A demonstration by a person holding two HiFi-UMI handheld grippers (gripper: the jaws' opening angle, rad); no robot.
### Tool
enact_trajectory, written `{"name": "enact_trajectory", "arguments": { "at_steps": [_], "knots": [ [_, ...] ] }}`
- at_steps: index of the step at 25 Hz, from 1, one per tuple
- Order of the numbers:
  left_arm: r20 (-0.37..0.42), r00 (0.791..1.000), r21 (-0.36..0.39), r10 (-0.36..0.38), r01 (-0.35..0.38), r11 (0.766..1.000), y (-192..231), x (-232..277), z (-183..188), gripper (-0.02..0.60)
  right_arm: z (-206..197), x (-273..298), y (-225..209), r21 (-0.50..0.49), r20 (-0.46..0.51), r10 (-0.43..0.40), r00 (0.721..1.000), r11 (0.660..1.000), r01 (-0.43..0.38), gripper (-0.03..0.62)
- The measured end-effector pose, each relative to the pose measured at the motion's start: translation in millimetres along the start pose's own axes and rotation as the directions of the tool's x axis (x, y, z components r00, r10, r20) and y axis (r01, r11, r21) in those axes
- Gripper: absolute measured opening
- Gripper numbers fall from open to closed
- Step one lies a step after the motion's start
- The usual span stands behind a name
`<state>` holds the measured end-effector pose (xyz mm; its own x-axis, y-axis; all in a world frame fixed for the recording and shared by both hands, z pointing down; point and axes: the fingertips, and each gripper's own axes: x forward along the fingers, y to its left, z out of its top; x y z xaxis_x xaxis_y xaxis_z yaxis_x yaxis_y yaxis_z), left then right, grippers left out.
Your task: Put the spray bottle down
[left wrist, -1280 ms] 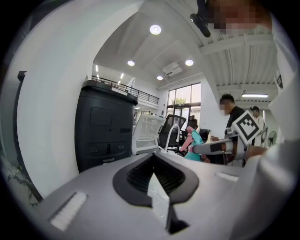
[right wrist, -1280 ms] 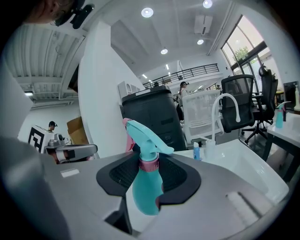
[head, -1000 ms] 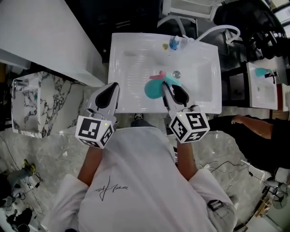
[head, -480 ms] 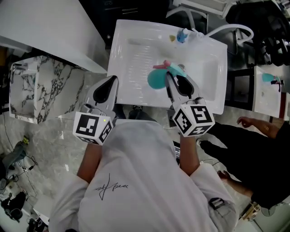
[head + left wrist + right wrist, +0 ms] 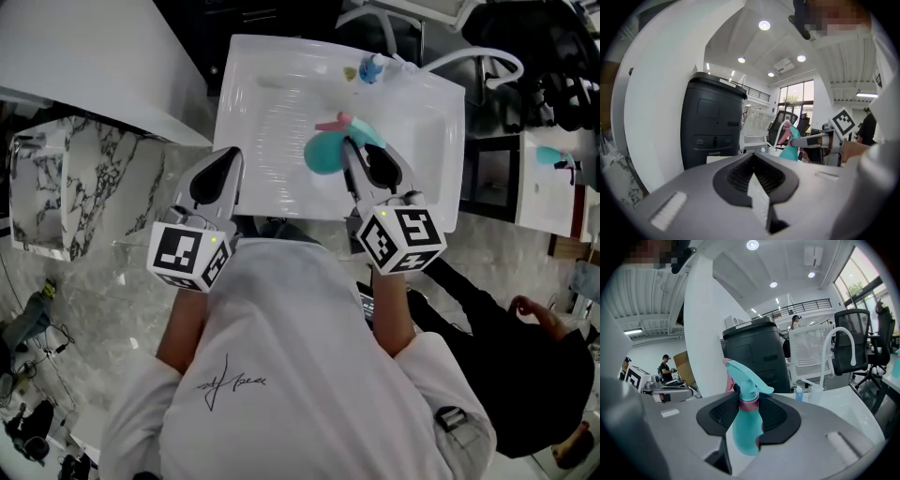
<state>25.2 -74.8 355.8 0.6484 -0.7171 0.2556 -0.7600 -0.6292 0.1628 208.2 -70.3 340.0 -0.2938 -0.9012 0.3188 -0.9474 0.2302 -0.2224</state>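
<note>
My right gripper (image 5: 352, 155) is shut on a teal spray bottle (image 5: 323, 155) with a pink trigger and holds it above the white sink basin (image 5: 272, 103). The right gripper view shows the bottle (image 5: 746, 427) upright between the jaws of that gripper (image 5: 749, 432), nozzle pointing right. To the left, my left gripper (image 5: 217, 178) hovers at the basin's front left corner, shut and holding nothing. In the left gripper view the left gripper (image 5: 757, 187) points at a dark bin, with the bottle (image 5: 790, 150) seen far right.
A curved white faucet (image 5: 469, 61) and a small blue bottle (image 5: 372, 67) stand at the sink's back edge. A marble block (image 5: 47, 197) and a white counter (image 5: 84, 56) lie left. Another person (image 5: 525, 356) crouches at lower right. A black bin (image 5: 757, 357) stands behind.
The right gripper with the bottle has shifted a little over the basin and now hides the drain. The left gripper stays put. The person at right has moved toward the lower right.
</note>
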Motion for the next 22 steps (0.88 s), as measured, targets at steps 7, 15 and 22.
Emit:
{"name": "enact_trajectory", "arguments": {
  "at_steps": [7,15,22],
  "knots": [
    [-0.006,1.0,-0.005,-0.015,0.015,1.0,11.2,18.2,5.8,0.048,9.4,18.3,-5.5,0.0,-0.004,-0.008,1.0,1.0,0.008,0.126],
    [-0.019,1.0,-0.01,-0.024,0.023,1.0,25.0,31.3,9.8,0.048,15.3,39.6,-6.8,-0.004,-0.019,-0.009,1.0,1.0,0.009,0.126],
    [-0.03,0.999,-0.015,-0.014,0.013,1.0,36.7,32.0,8.9,0.048,14.9,54.5,-3.7,-0.001,-0.028,-0.002,1.0,1.0,0.002,0.126]
  ]
}}
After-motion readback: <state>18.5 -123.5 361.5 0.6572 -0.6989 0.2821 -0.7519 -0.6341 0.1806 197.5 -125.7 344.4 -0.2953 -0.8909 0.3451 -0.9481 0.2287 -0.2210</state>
